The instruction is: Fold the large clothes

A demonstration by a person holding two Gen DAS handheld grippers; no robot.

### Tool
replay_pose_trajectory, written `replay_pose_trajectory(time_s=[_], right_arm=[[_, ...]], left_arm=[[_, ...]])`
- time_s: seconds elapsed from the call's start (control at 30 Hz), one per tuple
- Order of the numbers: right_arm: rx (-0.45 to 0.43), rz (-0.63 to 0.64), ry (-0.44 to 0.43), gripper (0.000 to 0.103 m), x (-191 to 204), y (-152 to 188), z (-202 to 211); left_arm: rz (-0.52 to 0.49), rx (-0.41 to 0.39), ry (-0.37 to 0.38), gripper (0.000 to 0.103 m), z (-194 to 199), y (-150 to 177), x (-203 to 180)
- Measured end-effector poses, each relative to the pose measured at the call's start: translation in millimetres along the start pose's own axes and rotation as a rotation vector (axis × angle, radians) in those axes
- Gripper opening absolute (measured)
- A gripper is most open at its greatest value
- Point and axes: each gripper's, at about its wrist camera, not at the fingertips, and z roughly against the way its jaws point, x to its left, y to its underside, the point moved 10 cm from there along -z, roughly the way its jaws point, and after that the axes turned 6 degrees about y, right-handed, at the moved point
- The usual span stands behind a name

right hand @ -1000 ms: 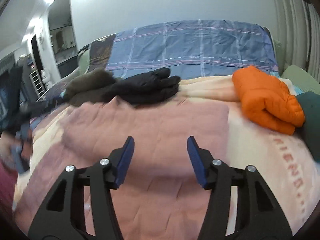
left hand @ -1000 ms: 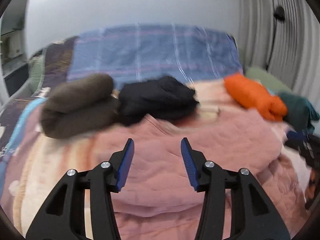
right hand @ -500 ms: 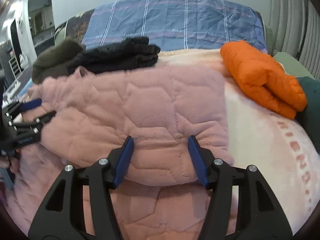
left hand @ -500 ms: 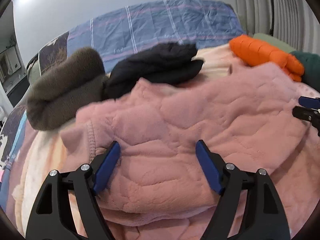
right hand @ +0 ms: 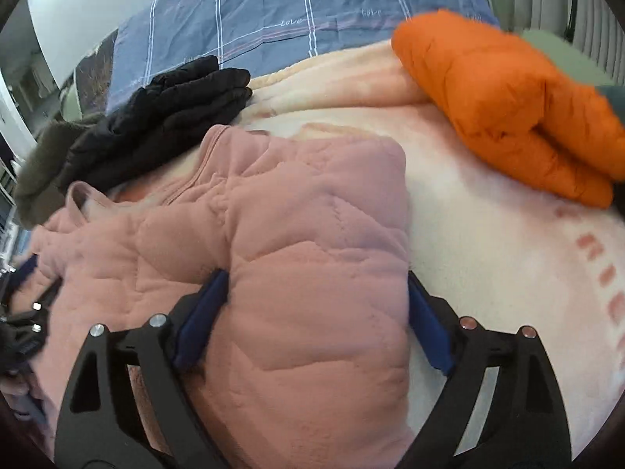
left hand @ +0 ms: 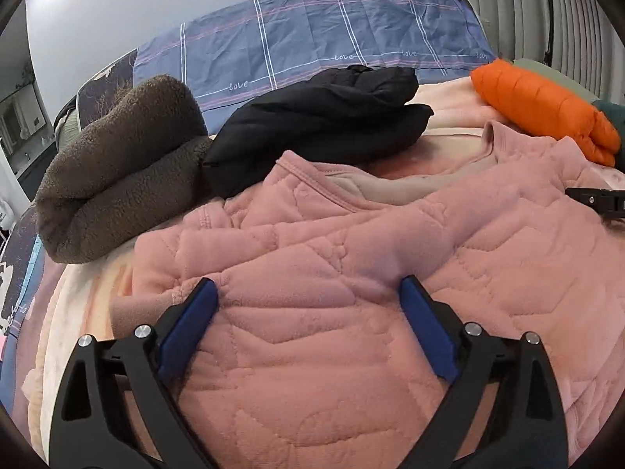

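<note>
From the left wrist view, the left tongs stand wide, their jaws having just been opening, and the pink quilted garment bulges up between the blue pads, which sit at its surface without visibly squeezing it. The garment lies on the bed, spread over a pale peach blanket, its collar turned toward the far side. Beyond it, close to its upper edge, rest a folded brown fleece on the left and a folded black jacket in the middle, the two touching each other. A folded orange puffer jacket lies further right, just past the pink collar. A blue checked cover spans the back of the bed. At the right edge a black part of the right tongs pokes in above the pink fabric.

From the right wrist view, the right tongs are likewise spread wide after just opening, straddling the garment's right-hand edge; whether the pads press it cannot be told. The orange puffer sits apart on the blanket to the right, and the black jacket and brown fleece crowd the upper left. The left tongs show at the left edge, blurred.
</note>
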Motion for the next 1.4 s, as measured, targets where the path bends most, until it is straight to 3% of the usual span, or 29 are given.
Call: replay_pose_trajectory(time_s=[0.13,0.27,0.33,0.4,0.5,0.6,0.7,0.77,0.83,0.97,1.13,1.33,1.37,1.4], right_arm=[[-0.105,0.051,0.071,0.088,-0.5,5.3,43.5],[-0.24,0.279,0.099,0.089,-2.0,48.3,116.1],[-0.248,0.356,0.111,0.089,-11.6,77.3,131.6],[-0.191,0.383,0.09,0.089,-25.1,117.8,139.6],[-0.081,0.288,0.012,0.089,-49.6,172.7,146.2],[-0.069,0.176,-0.03,0.087,-66.8,193.3,160.6],[-0.04,0.096,-0.098,0.079,-72.7,211.1,176.3],[-0.019,0.083,-0.14,0.074,-69.3,227.9,188.4],[-0.01,0.074,-0.174,0.072,-66.8,241.2,199.0],[0.014,0.066,-0.256,0.066,-59.4,265.4,220.6],[0.044,0.078,-0.28,0.066,-54.8,288.1,236.8],[0.077,-0.017,-0.374,0.067,-57.6,300.7,239.4],[0.075,-0.028,-0.379,0.062,-56.2,297.7,240.0],[0.065,-0.036,-0.392,0.054,-53.2,292.3,242.5]], left_arm=[[-0.002,-0.021,0.018,0.095,34.3,-1.0,2.1],[0.011,-0.042,0.041,0.097,95.9,27.8,21.9],[0.057,-0.036,0.057,0.101,134.8,61.5,48.0],[0.118,-0.002,0.108,0.101,156.5,94.8,65.3],[0.195,0.084,0.182,0.101,177.3,154.0,76.2],[0.246,0.134,0.217,0.101,190.7,203.0,76.3],[0.302,0.152,0.326,0.101,203.8,232.8,61.9],[0.284,0.135,0.379,0.101,215.9,244.5,48.4],[0.247,0.135,0.416,0.101,223.6,253.7,33.5],[0.176,0.143,0.42,0.099,231.7,262.5,12.8],[0.196,0.133,0.472,0.097,245.4,266.8,3.9],[0.252,0.088,0.529,0.096,250.6,271.2,3.7],[0.266,0.083,0.53,0.094,248.6,268.3,3.1],[0.271,0.079,0.525,0.078,247.5,265.6,2.9]])
